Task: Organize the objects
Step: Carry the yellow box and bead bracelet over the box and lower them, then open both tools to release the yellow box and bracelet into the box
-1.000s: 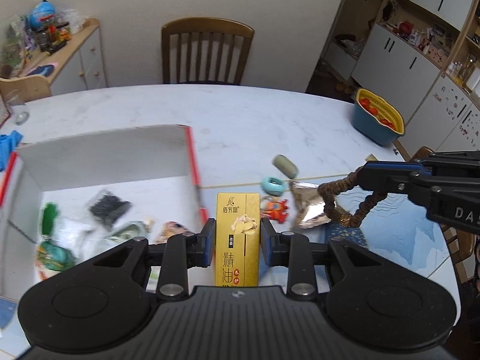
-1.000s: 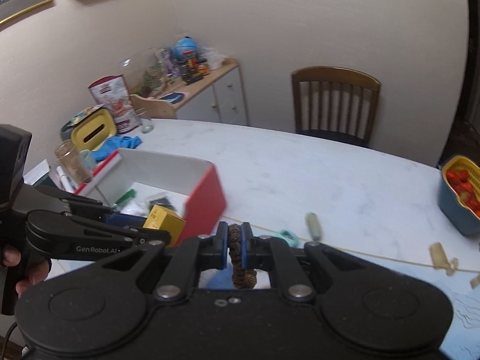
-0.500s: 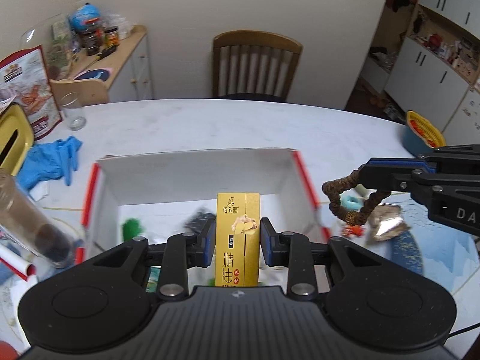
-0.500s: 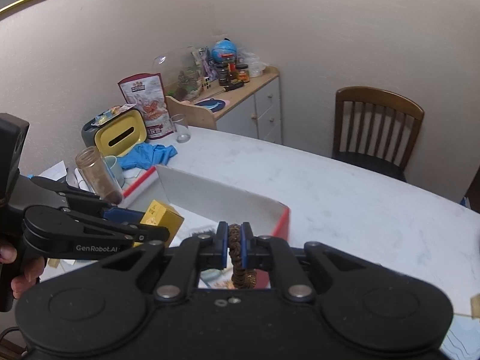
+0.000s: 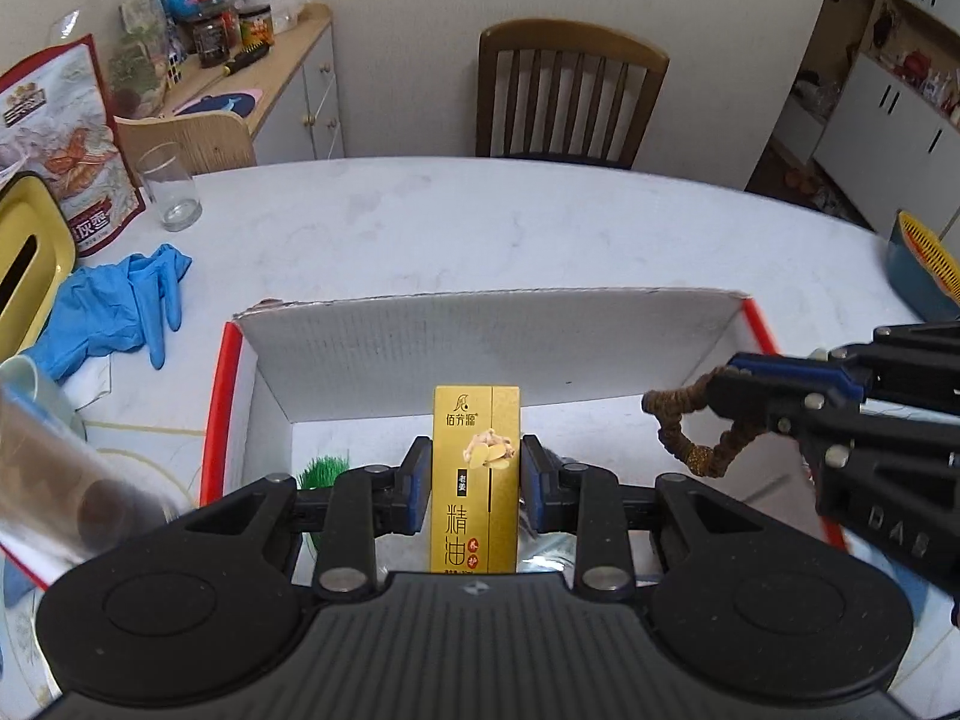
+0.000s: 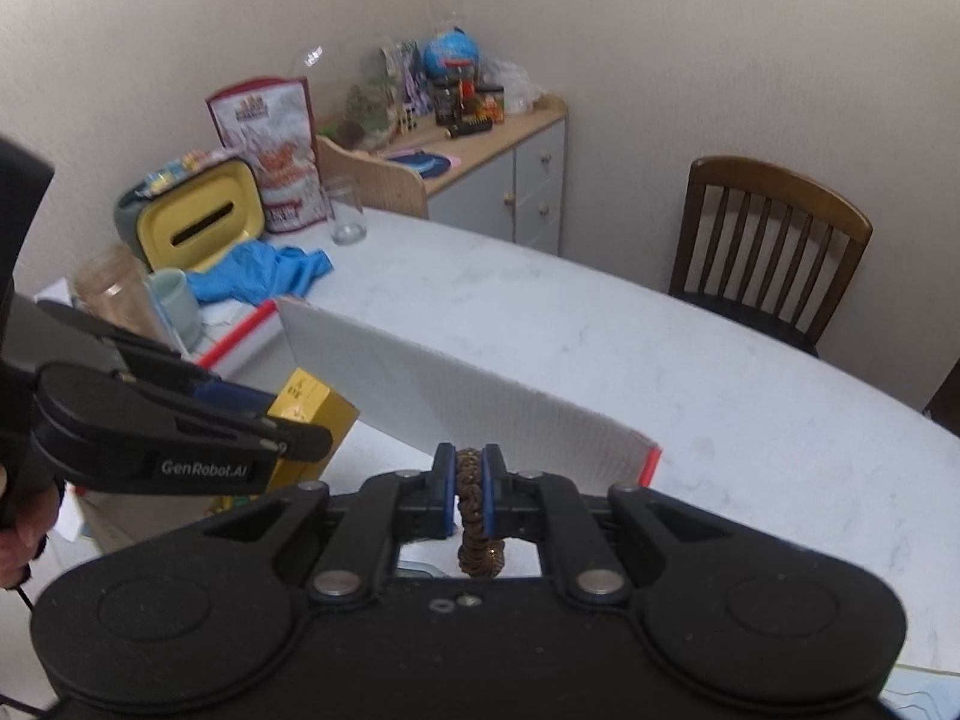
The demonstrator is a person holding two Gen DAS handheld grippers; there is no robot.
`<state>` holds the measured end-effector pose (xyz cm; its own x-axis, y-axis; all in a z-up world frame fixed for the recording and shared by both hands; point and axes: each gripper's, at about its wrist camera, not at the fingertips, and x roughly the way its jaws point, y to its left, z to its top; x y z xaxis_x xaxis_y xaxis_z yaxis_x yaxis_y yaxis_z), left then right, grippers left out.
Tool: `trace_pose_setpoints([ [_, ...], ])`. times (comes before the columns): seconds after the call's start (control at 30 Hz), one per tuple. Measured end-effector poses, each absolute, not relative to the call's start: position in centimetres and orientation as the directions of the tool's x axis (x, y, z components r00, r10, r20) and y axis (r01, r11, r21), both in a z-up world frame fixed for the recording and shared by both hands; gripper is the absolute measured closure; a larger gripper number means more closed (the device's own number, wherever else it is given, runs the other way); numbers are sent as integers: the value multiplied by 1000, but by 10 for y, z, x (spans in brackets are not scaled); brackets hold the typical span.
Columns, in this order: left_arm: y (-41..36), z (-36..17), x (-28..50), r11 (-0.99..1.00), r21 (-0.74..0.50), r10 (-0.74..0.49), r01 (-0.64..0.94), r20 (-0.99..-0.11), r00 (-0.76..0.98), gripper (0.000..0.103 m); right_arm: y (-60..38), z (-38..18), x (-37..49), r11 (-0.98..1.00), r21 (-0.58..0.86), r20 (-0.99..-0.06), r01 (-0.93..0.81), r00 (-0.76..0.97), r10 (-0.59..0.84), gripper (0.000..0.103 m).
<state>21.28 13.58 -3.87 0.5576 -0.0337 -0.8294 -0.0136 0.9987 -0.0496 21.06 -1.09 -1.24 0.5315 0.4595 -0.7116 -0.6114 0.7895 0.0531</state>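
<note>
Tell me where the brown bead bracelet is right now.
The brown bead bracelet hangs clamped in the right gripper, over the right side of the open white box, beside the yellow carton.

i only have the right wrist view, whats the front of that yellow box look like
Observer: The yellow box has a gold front with dark Chinese characters and a ginger picture.
Operator: is the bracelet a full loop
Observer: Yes, the brown bracelet hangs as a closed loop with one gold bead at the bottom.
Operator: anything in the carton already
Observer: A green tuft sits inside the white carton, near its left wall.
</note>
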Motion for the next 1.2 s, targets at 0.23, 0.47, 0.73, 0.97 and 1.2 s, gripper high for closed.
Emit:
trace_pose_setpoints([
  [0.23, 139, -67, 238, 1000, -17, -24, 19, -862, 507, 74, 5, -42, 212, 788, -4, -748, -616, 524, 406, 96],
  [0.47, 141, -83, 247, 1000, -17, -27, 24, -877, 479, 74, 21, -62, 197, 741, -67, -782, -668, 496, 377, 96],
  [0.73, 144, -89, 253, 999, -21, -32, 28, -887, 461, 73, 28, -72, 188, 725, -76, -821, -684, 455, 344, 96],
  [0.97, 145, -94, 254, 999, -40, -47, 25, -899, 435, 73, 28, -80, 189, 713, -53, -872, -699, 380, 308, 84],
  [1.2, 146, -94, 248, 998, -62, -63, 17, -901, 430, 73, 24, -73, 183, 723, -48, -862, -689, 394, 318, 62],
])
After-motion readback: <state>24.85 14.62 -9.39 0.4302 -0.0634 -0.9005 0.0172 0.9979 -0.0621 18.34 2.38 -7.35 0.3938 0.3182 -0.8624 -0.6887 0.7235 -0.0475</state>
